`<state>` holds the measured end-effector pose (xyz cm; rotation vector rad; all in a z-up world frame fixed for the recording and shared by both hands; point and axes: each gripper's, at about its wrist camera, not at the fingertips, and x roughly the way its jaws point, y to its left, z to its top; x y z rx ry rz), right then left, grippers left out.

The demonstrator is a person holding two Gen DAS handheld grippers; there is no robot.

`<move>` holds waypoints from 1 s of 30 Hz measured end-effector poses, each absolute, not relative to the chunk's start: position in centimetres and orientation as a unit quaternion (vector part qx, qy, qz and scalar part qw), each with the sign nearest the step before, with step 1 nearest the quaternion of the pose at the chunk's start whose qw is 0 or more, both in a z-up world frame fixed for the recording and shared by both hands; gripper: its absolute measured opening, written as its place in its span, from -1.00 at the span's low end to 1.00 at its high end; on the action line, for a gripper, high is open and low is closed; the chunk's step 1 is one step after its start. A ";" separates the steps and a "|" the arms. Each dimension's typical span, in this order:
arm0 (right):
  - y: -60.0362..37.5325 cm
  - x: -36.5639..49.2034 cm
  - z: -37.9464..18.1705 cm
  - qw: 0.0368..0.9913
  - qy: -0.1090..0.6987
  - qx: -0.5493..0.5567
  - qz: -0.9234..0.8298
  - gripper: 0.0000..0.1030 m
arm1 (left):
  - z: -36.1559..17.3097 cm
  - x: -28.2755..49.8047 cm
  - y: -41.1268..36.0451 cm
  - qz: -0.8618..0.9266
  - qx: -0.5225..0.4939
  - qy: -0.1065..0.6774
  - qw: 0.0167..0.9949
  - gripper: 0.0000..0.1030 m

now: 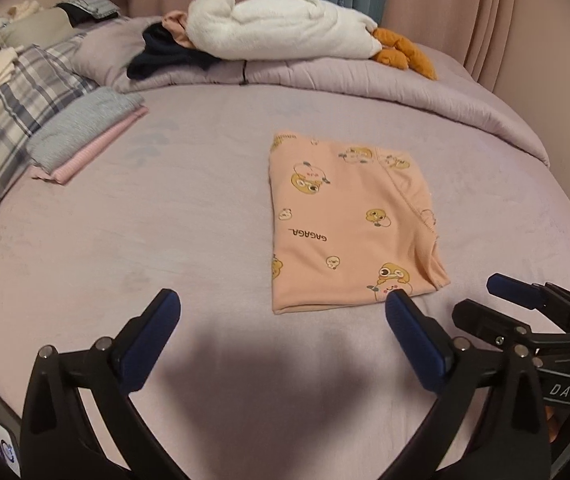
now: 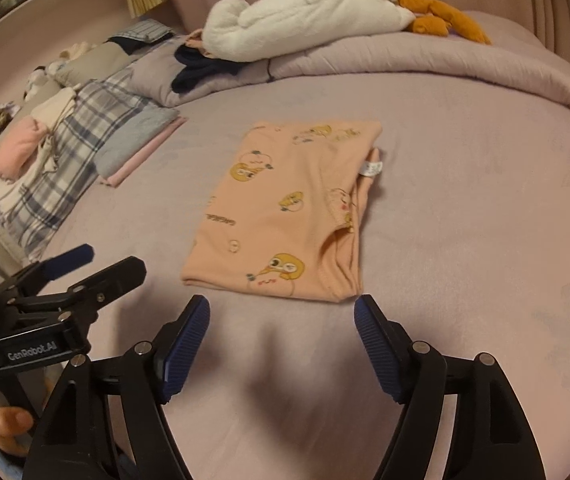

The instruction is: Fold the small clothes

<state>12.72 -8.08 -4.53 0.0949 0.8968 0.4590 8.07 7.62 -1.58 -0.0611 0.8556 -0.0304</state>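
A peach garment [image 1: 345, 220] [image 2: 281, 216] with cartoon prints lies folded into a flat rectangle on the lilac bed sheet [image 1: 165, 220] [image 2: 465, 200]. A white label shows at its right fold in the right wrist view. My left gripper [image 1: 282, 302] [image 2: 111, 260] hovers open just short of the garment's near edge, towards its left corner, with nothing between its fingers. My right gripper [image 2: 282, 306] [image 1: 481, 300] is open too, above the same near edge further right. Neither one touches the cloth.
A folded grey and pink stack [image 1: 85, 136] [image 2: 137, 144] rests at the left beside a plaid pillow [image 1: 17, 92]. At the back, a rolled duvet [image 1: 405, 84] carries a white plush toy [image 1: 277, 28] and a dark garment [image 1: 165, 56]. Curtains hang behind.
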 end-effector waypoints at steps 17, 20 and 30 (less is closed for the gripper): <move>-7.8 9.4 -0.9 0.906 0.365 0.009 0.213 0.92 | 2.0 4.5 8.2 0.028 -0.037 0.393 0.918 0.99; -7.9 9.3 -0.9 0.906 0.365 0.010 0.212 0.92 | 2.0 4.3 8.5 0.030 -0.041 0.393 0.918 0.99; -7.3 8.1 -0.8 0.904 0.367 0.002 0.219 0.92 | 1.9 3.6 8.7 0.047 -0.042 0.407 0.911 0.99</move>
